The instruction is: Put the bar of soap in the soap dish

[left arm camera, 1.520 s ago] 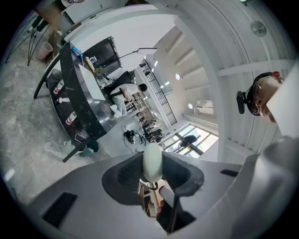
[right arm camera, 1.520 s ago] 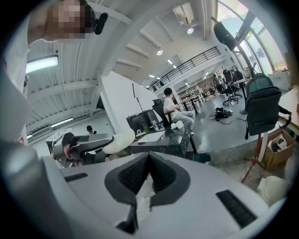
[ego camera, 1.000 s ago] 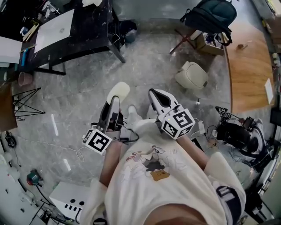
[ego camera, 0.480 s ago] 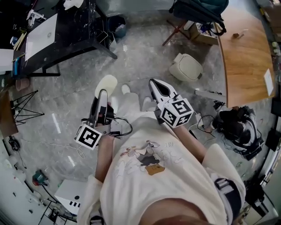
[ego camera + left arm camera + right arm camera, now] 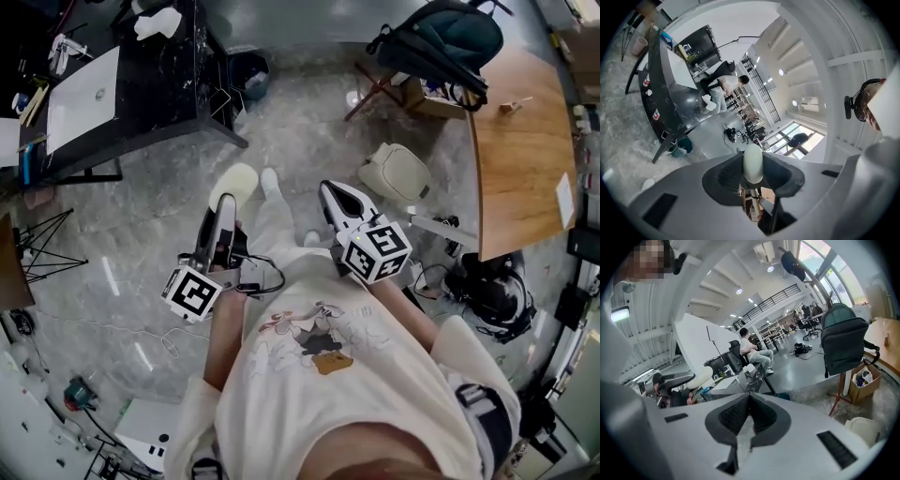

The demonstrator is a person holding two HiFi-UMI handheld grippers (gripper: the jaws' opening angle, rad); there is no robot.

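1. Left gripper: sitting left of centre in the head view, its jaws clamping the bar of soap.
2. Bar of soap: cream and oval, standing on edge between the left gripper's pads. Its rounded end is sticking out past the tips, over the grey marbled floor.
3. Right gripper: sitting right of centre in the head view, its jaws lying closed tip to tip and gripping nothing.
4. Black table: occupying the upper left of the head view and bearing a white rectangular panel.
5. Dark backpack: sitting at the upper right of the head view, on a thin-legged stand.
6. Wooden table: running along the right edge of the head view.
7. Cream object: lying on the floor between the right gripper and the wooden table; what it is cannot be made out.
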